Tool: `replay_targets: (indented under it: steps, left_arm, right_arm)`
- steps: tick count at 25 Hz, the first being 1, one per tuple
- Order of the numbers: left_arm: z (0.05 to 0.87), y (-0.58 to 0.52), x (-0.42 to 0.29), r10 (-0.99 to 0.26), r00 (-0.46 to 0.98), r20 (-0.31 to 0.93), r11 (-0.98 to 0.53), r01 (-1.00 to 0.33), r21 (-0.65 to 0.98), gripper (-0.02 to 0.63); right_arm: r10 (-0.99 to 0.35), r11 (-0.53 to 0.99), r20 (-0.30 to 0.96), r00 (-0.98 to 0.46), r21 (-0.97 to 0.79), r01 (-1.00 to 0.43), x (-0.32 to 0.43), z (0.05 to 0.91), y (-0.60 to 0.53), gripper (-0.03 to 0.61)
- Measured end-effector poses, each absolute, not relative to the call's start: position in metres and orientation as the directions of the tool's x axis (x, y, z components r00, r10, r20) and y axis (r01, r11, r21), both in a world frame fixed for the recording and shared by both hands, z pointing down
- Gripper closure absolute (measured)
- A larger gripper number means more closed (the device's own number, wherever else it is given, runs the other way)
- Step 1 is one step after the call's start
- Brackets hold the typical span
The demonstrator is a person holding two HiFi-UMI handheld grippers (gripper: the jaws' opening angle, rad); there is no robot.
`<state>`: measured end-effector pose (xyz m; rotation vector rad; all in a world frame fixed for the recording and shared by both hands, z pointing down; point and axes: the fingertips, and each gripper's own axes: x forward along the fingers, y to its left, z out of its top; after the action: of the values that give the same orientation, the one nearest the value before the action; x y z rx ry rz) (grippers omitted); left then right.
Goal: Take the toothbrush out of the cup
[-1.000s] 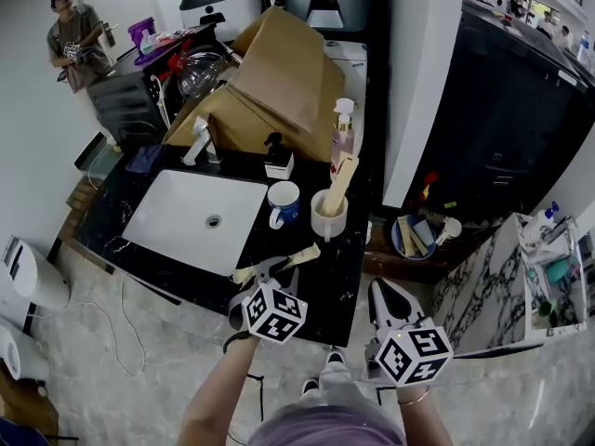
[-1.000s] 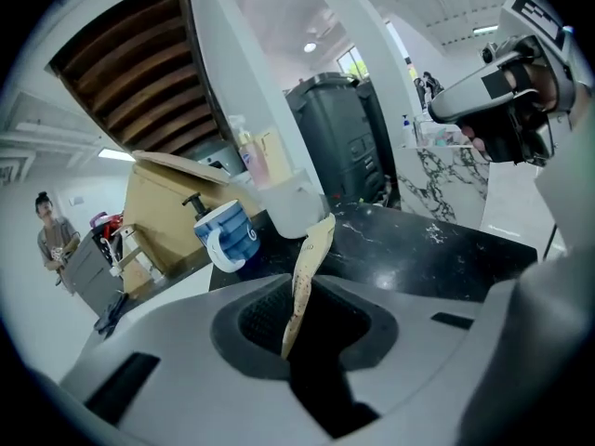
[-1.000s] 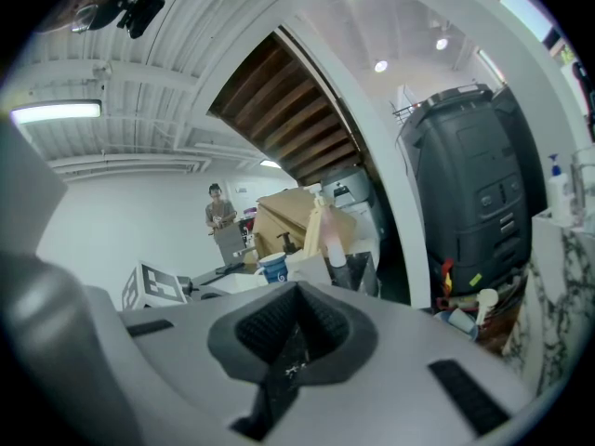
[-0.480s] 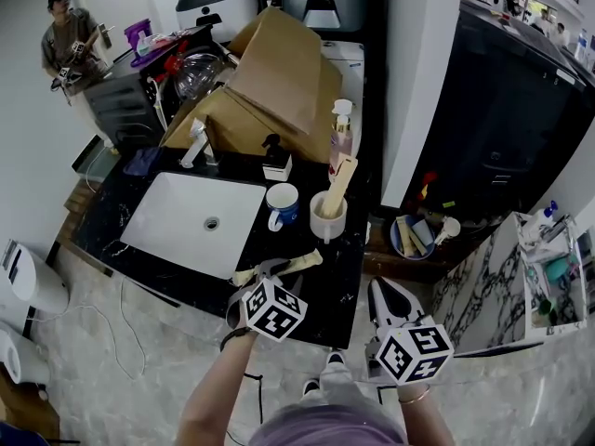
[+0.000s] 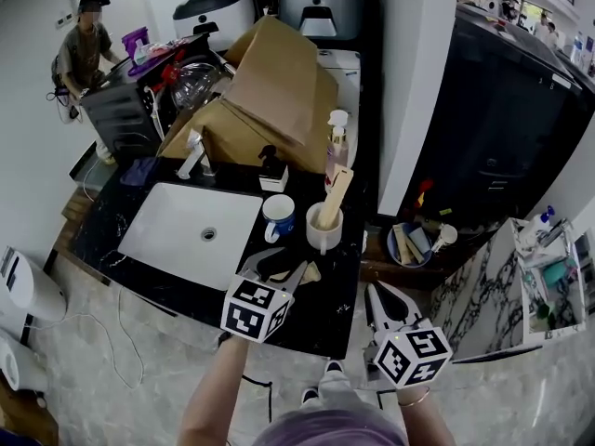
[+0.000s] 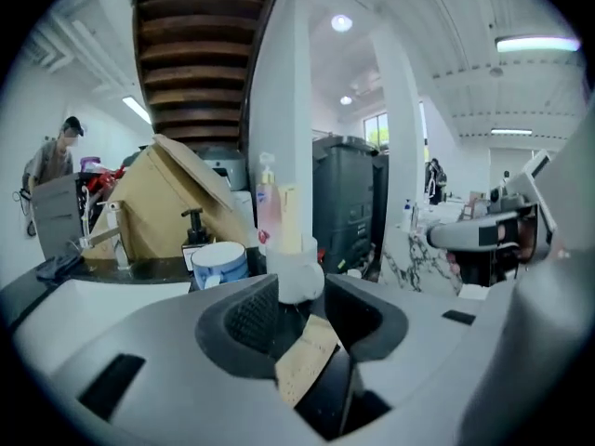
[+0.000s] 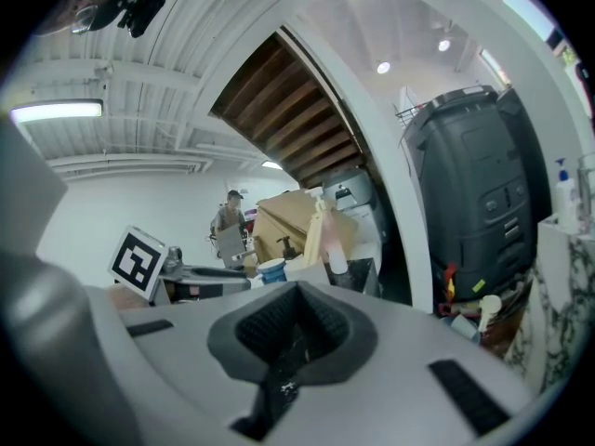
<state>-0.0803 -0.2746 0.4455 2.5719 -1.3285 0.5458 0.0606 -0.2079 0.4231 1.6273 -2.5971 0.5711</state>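
Beige toothbrushes (image 5: 335, 196) (image 5: 304, 272) two, cups (image 5: 324, 232) (image 5: 278, 217) two; left tongs (image 6: 301, 303) just opening, empty; right tongs (image 7: 296, 292) clenched.

A black counter (image 5: 337, 295) holds a white sink (image 5: 167, 249), and big brown cardboard boxes (image 5: 270, 91) lean behind it. The floor (image 5: 139, 388) is grey stone, and a white wall (image 5: 418, 82) stands beside a tall black cabinet (image 5: 502, 137). A long light (image 6: 544, 43) shines on the white ceiling, and a person (image 5: 85, 49) stands far off.
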Motion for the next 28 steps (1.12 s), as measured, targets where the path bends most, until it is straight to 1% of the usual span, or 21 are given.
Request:
replay_targets:
  steps: [4, 9, 12, 19, 25, 27, 28]
  left_arm:
    - [0.422, -0.301, -0.065, -0.785, 0.531, 0.318, -0.547, -0.836, 0.045, 0.456]
    - [0.411, -0.339, -0.040, -0.800, 0.527, 0.286, -0.541, -0.840, 0.034, 0.454]
    - [0.411, -0.358, -0.024, -0.799, 0.520, 0.301, -0.540, -0.841, 0.020, 0.425]
    - [0.417, -0.397, -0.007, -0.796, 0.479, 0.370, -0.531, -0.846, -0.047, 0.407]
    - [0.426, -0.410, 0.003, -0.788, 0.450, 0.420, -0.531, -0.842, -0.094, 0.407]
    - [0.428, -0.413, 0.004, -0.791, 0.442, 0.423, -0.531, -0.839, -0.116, 0.418]
    - [0.428, -0.415, 0.004, -0.794, 0.436, 0.423, -0.528, -0.840, -0.127, 0.435]
  right_arm:
    - [-0.876, 0.369, 0.211, -0.435, -0.290, -0.883, 0.072, 0.422, -0.212, 0.576]
    - [-0.888, 0.338, 0.217, -0.405, -0.289, -0.896, 0.087, 0.424, -0.219, 0.577]
    - [-0.894, 0.319, 0.223, -0.388, -0.290, -0.902, 0.097, 0.427, -0.222, 0.577]
    - [-0.908, 0.281, 0.229, -0.352, -0.292, -0.914, 0.117, 0.429, -0.232, 0.577]
    - [-0.912, 0.265, 0.231, -0.338, -0.296, -0.918, 0.126, 0.430, -0.239, 0.577]
    - [-0.911, 0.266, 0.233, -0.340, -0.298, -0.917, 0.125, 0.432, -0.241, 0.576]
    - [-0.910, 0.267, 0.234, -0.342, -0.299, -0.916, 0.125, 0.432, -0.242, 0.576]
